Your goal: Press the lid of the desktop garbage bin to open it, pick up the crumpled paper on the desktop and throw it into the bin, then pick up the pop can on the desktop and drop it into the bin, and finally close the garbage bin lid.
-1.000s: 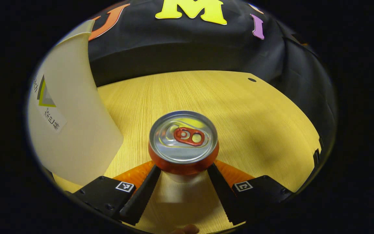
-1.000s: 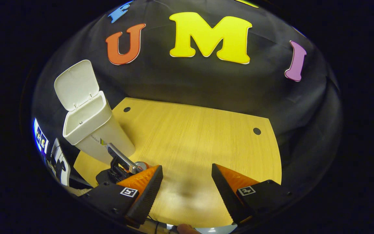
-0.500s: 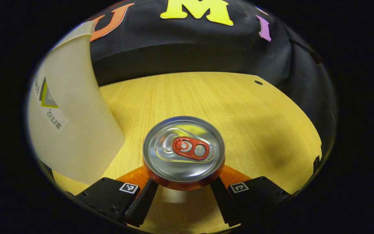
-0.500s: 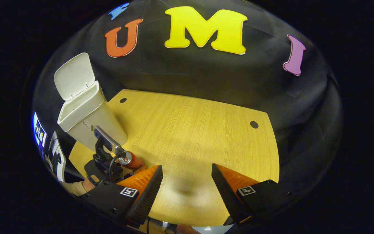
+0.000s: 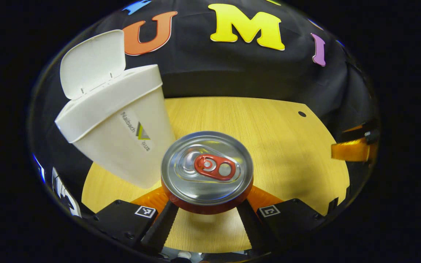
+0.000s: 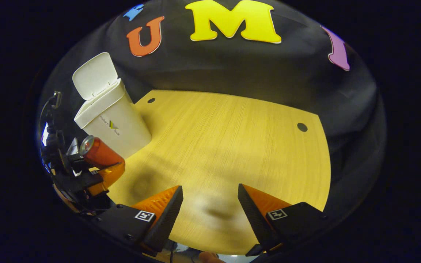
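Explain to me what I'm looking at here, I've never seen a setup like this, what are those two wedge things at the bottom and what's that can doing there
There is no robot here. A person holds a two-finger gripper in each hand, and each gripper carries a fisheye camera looking forward along its own fingers. Those are the wedges at the bottom of each round picture.

In the left gripper view, the left gripper is shut on a pop can; you look down on the can's silver top and red tab. Beside it stands a white garbage bin with its lid flipped up.

In the right gripper view, the right gripper is open and holds nothing, above a wooden table. Off to the left you see the other gripper holding the can off the table near the bin. No crumpled paper shows on the table.
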`<act>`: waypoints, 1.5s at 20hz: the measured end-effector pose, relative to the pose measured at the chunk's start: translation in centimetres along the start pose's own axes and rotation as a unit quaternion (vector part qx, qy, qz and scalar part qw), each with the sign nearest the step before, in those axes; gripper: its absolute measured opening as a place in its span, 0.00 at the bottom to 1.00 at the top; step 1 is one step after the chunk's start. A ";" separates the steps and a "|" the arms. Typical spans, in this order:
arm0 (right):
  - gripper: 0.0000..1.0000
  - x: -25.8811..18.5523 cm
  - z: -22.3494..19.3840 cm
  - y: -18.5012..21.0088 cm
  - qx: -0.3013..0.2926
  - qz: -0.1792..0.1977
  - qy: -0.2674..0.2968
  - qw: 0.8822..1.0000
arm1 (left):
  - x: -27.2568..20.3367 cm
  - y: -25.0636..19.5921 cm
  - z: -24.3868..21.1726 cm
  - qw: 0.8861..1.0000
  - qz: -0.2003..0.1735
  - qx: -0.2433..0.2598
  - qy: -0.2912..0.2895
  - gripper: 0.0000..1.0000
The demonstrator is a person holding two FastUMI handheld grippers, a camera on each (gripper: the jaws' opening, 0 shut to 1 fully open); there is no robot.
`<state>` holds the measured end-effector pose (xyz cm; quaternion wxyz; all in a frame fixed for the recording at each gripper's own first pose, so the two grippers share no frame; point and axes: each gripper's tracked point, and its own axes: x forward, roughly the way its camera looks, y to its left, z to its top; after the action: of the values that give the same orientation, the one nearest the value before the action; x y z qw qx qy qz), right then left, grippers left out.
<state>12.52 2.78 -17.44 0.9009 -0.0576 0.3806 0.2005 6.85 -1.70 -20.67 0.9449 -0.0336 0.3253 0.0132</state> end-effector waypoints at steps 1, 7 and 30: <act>0.95 0.4 -0.1 -0.2 -0.001 0.007 -0.001 1.000 | -1.4 0.4 0.7 1.000 0.011 -0.006 -0.001 0.87; 0.96 2.1 -1.1 -0.6 -0.048 0.020 -0.008 0.999 | -8.4 2.8 6.9 0.997 0.067 -0.016 -0.028 0.87; 0.96 -2.0 -7.5 -3.4 0.112 -0.072 0.031 0.991 | 1.9 18.8 18.4 0.989 0.089 -0.108 -0.048 0.87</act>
<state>7.68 -2.88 -21.42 0.9016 0.0097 0.4232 0.0891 18.74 18.43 -8.39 0.9454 -0.1057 0.2777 0.1339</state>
